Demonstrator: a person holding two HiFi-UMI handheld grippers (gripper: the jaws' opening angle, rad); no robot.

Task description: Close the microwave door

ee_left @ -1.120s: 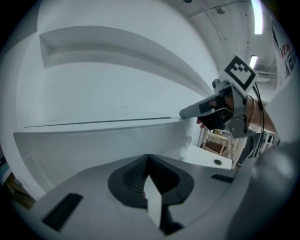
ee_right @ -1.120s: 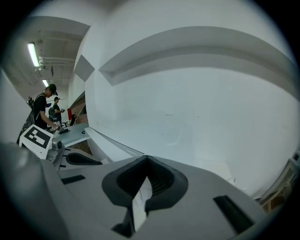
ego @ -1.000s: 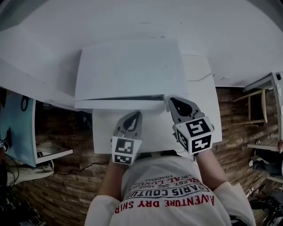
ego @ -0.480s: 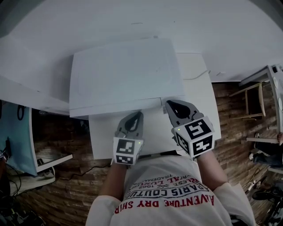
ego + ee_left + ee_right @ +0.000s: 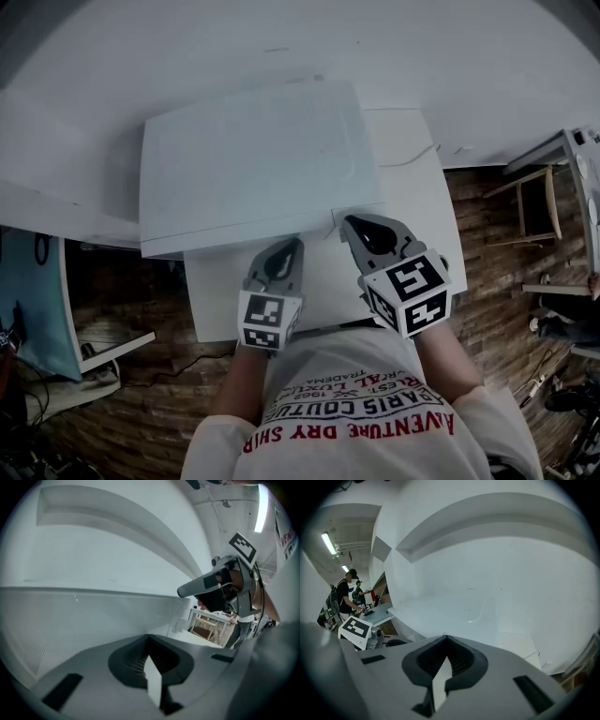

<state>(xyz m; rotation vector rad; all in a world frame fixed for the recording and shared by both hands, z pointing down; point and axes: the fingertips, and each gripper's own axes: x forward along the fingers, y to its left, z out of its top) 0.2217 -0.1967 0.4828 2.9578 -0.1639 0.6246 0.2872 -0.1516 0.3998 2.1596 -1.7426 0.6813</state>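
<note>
While the left claw (image 5: 289, 246) and right claw (image 5: 354, 228) were pressed together, empty, the boxy white microwave (image 5: 248, 164) lay crosswise, door facing them.

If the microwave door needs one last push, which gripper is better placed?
Probably the left gripper: its shut jaws face the microwave door close up, mesh front ahead. The right gripper sits by the front's top right edge, seemingly looking over it.
</note>
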